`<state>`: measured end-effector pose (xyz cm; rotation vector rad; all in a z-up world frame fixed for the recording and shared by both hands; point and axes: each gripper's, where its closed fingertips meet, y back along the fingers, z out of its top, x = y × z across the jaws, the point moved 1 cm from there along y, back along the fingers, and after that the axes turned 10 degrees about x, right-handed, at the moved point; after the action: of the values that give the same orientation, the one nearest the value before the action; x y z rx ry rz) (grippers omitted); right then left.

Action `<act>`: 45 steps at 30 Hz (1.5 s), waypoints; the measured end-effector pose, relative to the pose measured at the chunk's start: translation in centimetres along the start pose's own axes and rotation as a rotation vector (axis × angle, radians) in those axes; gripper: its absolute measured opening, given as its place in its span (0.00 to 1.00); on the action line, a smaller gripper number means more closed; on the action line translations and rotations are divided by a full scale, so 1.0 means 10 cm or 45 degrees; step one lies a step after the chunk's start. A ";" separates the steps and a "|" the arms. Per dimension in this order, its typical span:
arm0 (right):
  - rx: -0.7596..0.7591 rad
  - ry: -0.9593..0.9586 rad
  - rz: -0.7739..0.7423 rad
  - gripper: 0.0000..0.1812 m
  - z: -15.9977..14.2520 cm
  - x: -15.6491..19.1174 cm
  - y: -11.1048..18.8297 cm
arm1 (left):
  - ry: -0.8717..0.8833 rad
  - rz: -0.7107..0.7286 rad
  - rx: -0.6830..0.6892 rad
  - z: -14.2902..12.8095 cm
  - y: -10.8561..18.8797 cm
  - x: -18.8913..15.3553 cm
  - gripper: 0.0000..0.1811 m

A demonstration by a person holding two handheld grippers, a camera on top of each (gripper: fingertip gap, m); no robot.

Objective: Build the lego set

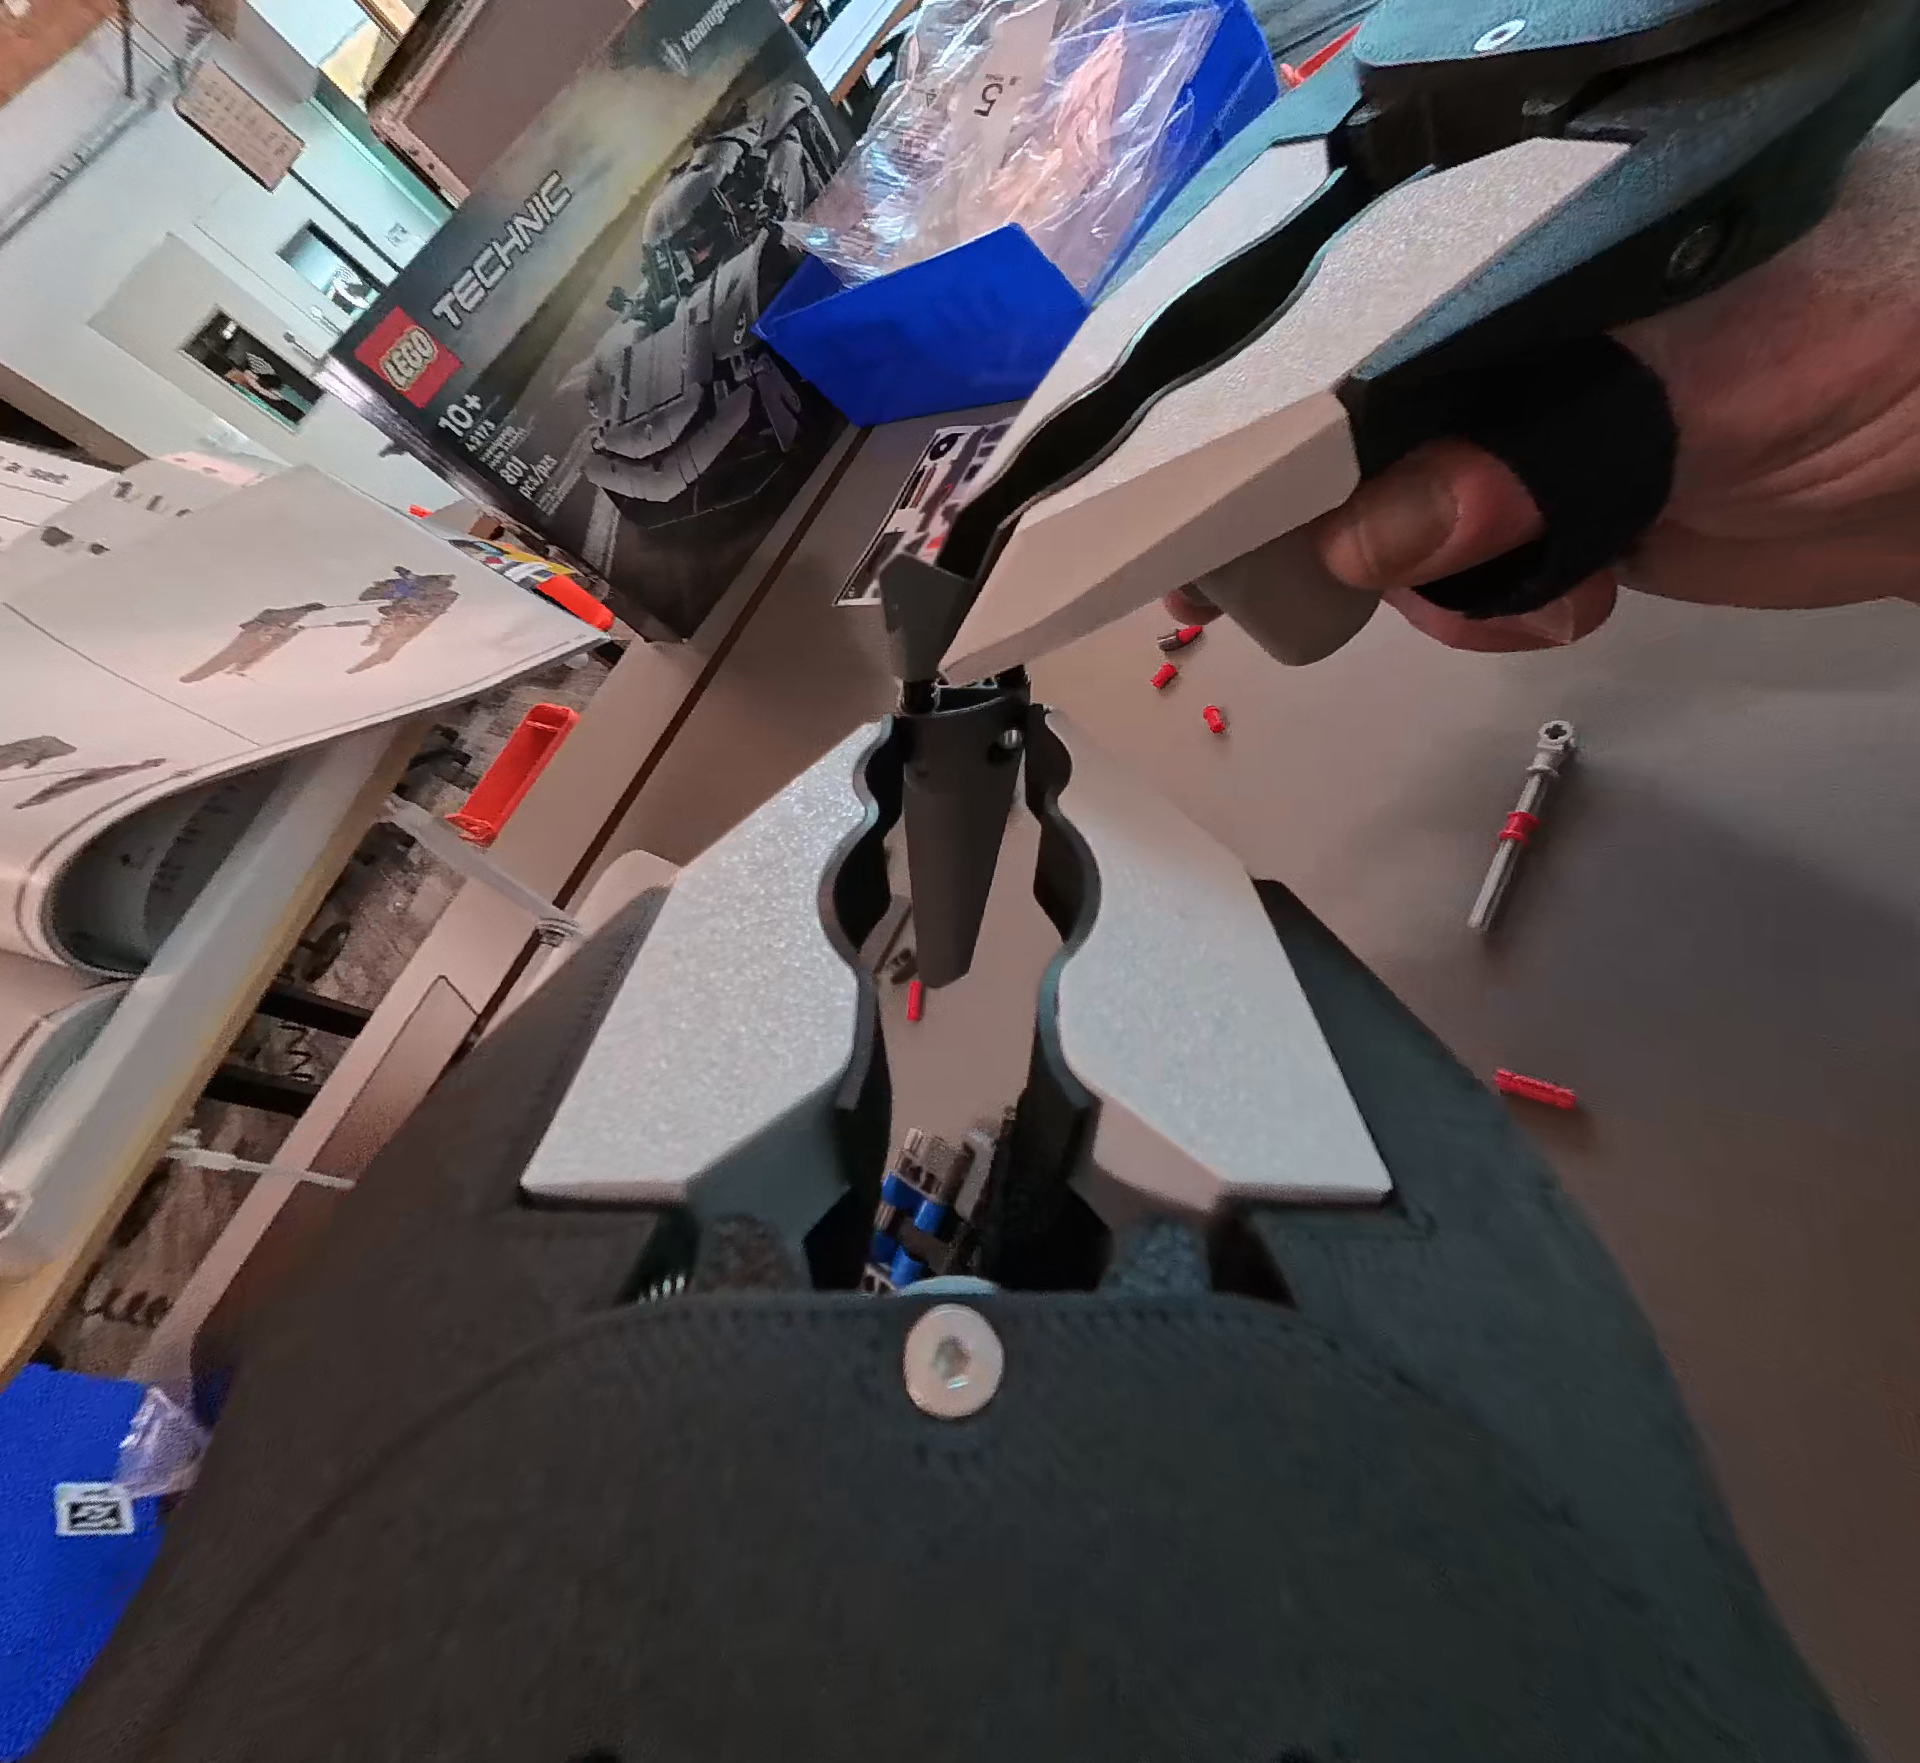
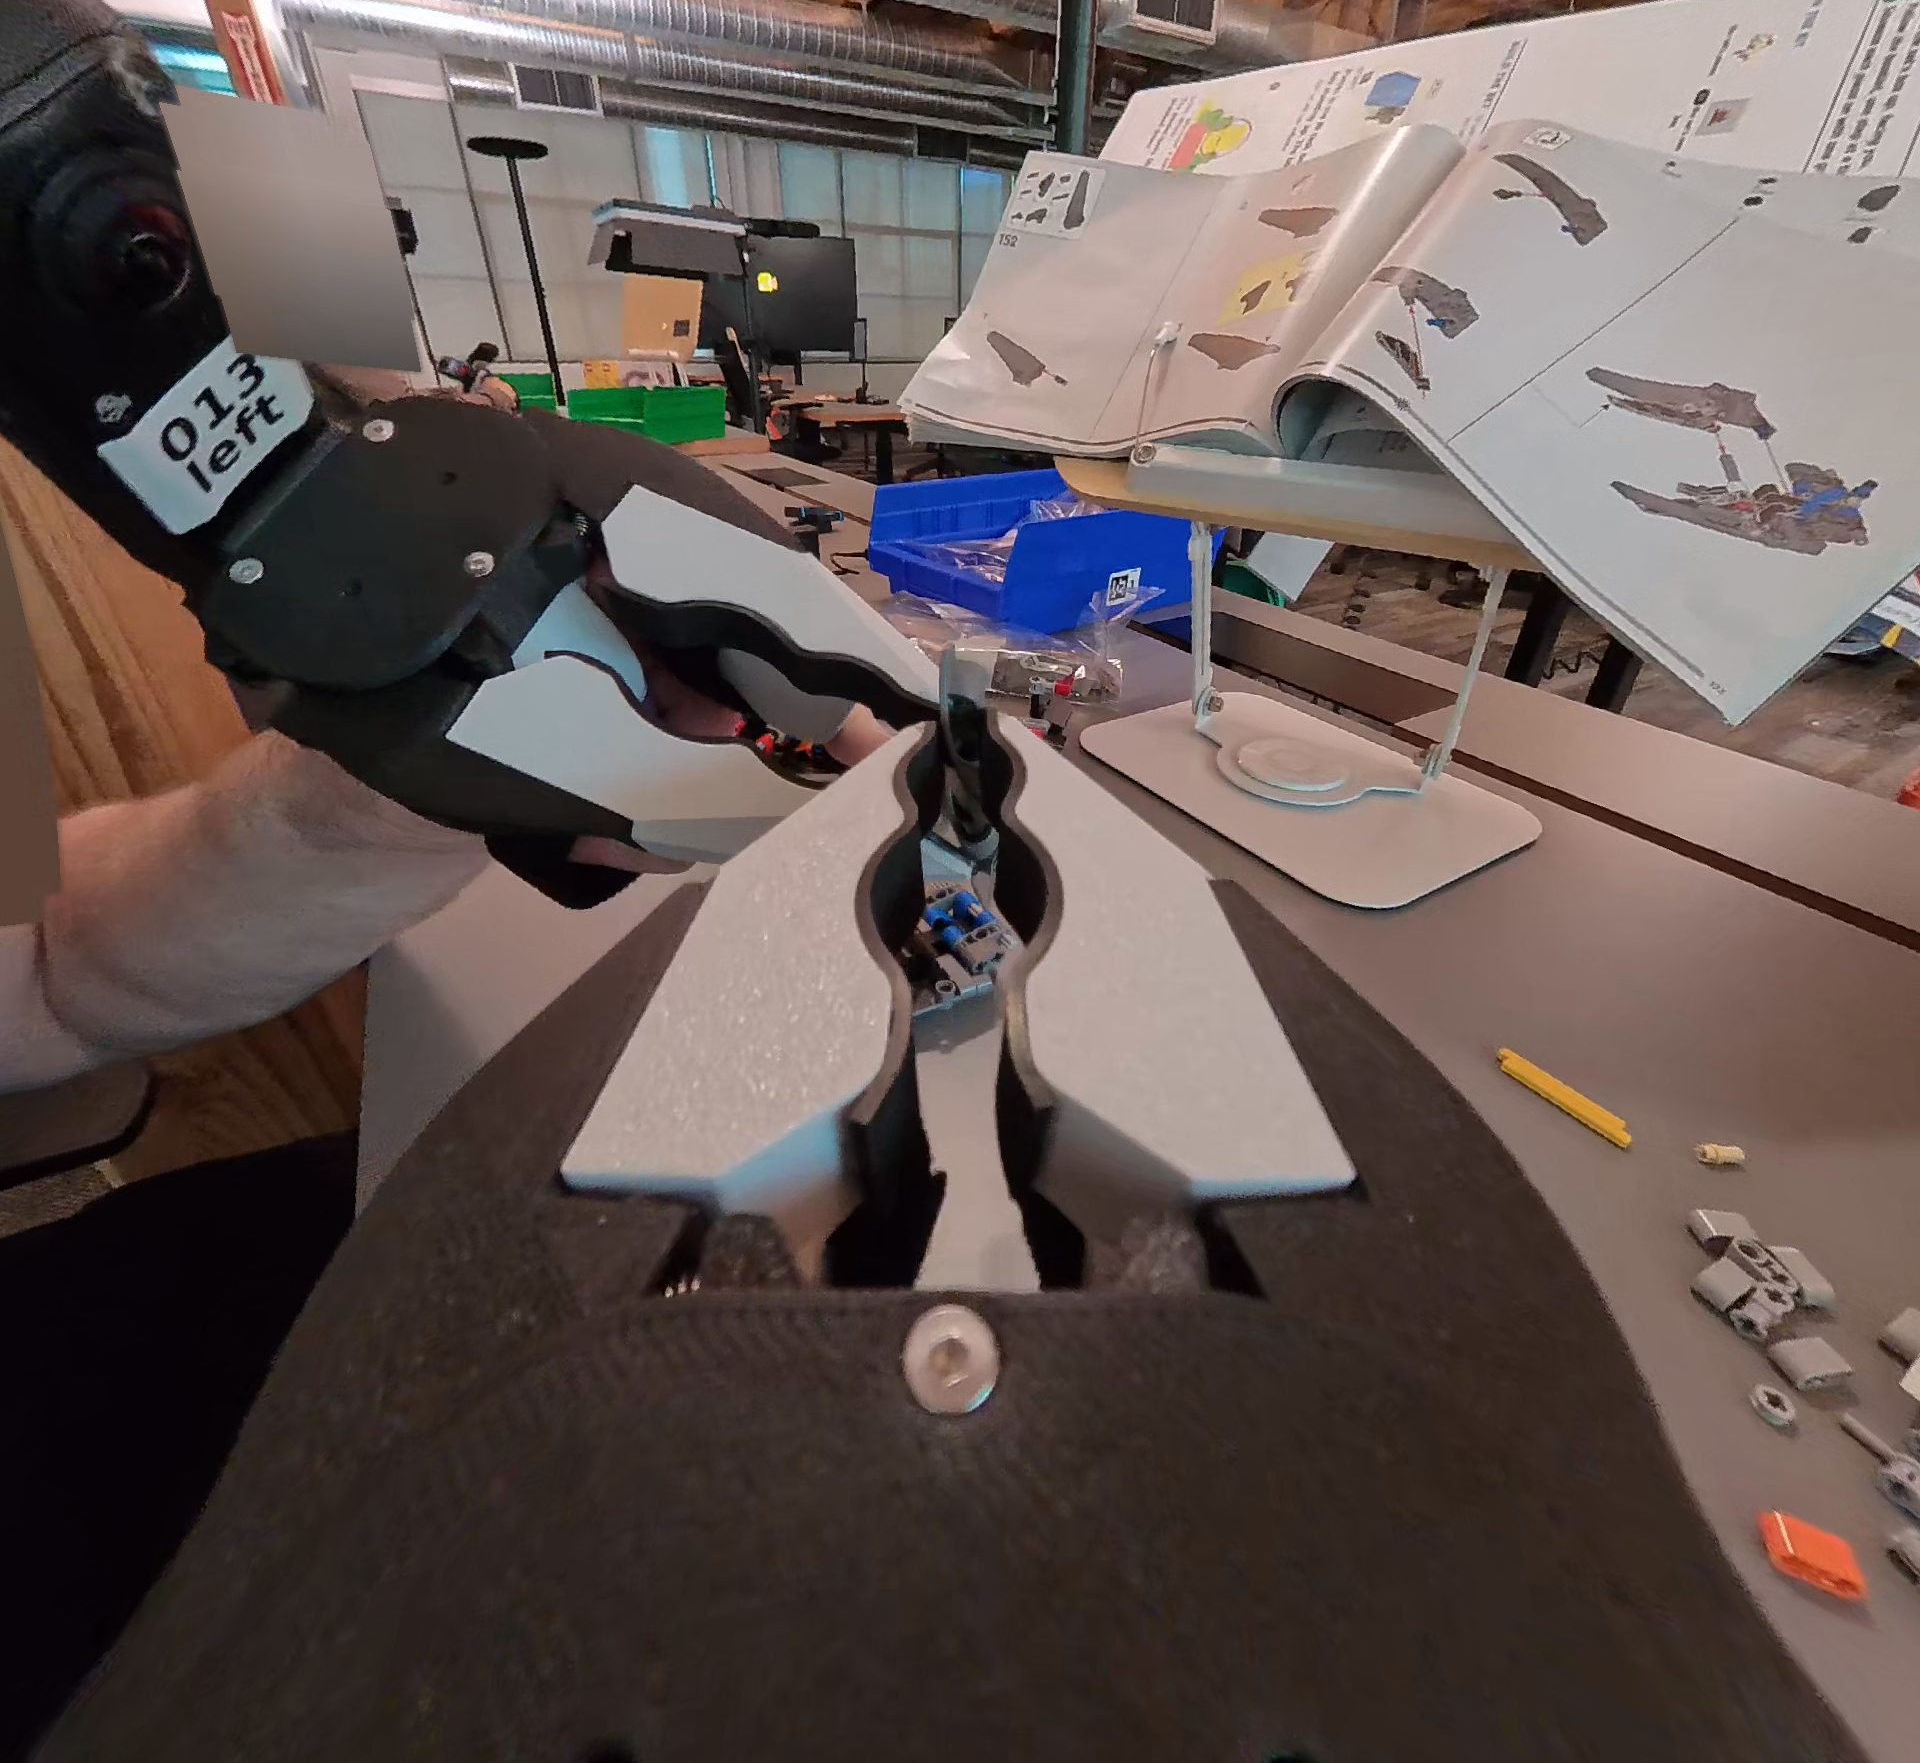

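Note:
A dark grey Lego assembly (image 1: 948,866) with a tapered panel and blue pins is held above the grey table (image 1: 1558,1350). My left gripper (image 1: 966,737) is shut on its sides. My right gripper (image 1: 920,659) comes in from the upper right and pinches the assembly's top end. In the right wrist view the assembly (image 2: 961,934) sits between the fingers of my right gripper (image 2: 964,737), which is shut on it, and my left gripper (image 2: 930,711) reaches in from the left to the same spot. Much of the assembly is hidden by the fingers.
Loose red pins (image 1: 1164,674), a grey axle with a red bush (image 1: 1522,830), a yellow axle (image 2: 1564,1095), grey parts (image 2: 1756,1287) and an orange piece (image 2: 1813,1568) lie on the table. An instruction book (image 2: 1455,311) on a stand (image 2: 1309,778), blue bins (image 1: 935,342) and the set's box (image 1: 623,311) stand behind. Left and right tips are no more than a few centimetres apart. The orange piece (image 2: 1813,1568) is about 25 centimetres from both grippers' fingertips.

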<state>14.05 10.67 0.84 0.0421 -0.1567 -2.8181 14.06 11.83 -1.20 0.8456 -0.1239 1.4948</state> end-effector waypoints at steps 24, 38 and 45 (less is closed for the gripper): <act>0.275 -0.289 0.037 0.02 -0.51 -0.29 -0.15 | 0.405 -0.240 0.023 -0.37 -0.43 -0.19 0.11; 0.211 -0.725 0.283 0.01 -0.61 -0.38 -0.11 | 0.423 -0.282 0.061 -0.42 -0.49 -0.24 0.12; 0.173 -0.812 0.339 0.01 -0.60 -0.38 -0.09 | 0.370 -0.242 0.085 -0.43 -0.51 -0.25 0.12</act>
<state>17.61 12.11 -5.16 -0.7879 -0.4569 -2.4533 16.54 12.91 -7.78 0.6644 0.2178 1.4309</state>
